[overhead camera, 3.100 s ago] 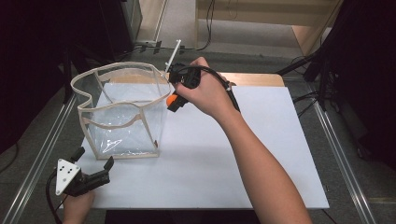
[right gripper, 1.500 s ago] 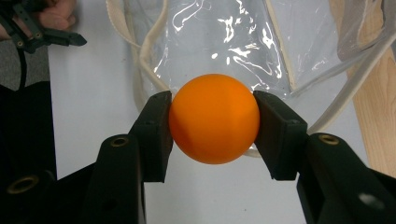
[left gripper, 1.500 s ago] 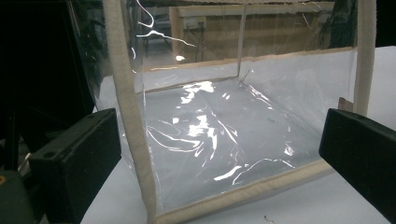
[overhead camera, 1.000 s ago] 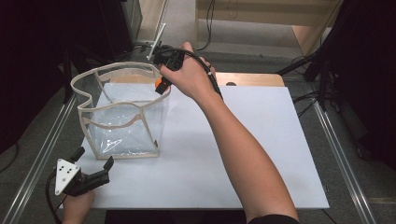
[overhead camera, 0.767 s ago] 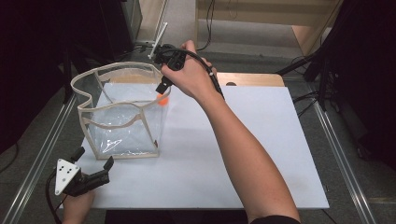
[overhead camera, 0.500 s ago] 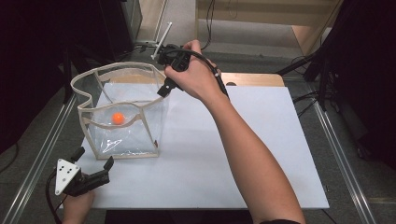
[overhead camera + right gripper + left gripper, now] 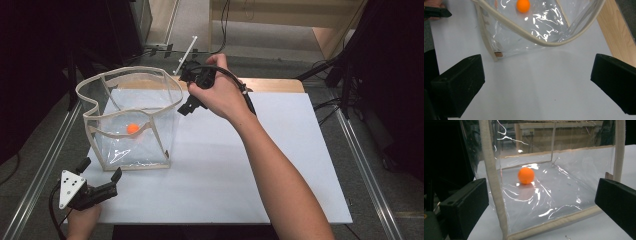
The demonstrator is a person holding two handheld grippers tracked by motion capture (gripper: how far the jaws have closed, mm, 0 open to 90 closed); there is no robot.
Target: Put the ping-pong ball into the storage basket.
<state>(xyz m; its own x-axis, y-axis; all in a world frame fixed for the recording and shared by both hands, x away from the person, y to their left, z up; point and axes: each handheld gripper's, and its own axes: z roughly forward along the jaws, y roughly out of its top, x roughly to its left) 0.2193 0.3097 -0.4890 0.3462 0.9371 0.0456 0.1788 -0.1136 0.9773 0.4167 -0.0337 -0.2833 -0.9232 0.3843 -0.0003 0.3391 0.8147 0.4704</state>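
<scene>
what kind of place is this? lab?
Likely a lab recording bench: a white tabletop flanked by metal rails, handheld black grippers trailing cables, and a clear plastic fabric-trimmed bin holding a small orange ball.

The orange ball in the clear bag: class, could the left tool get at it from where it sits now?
Probably not directly. The orange ball lies on the floor of the clear bag, and the bag's front wall stands between it and the open left tool. The open top leaves a way in from above.
</scene>
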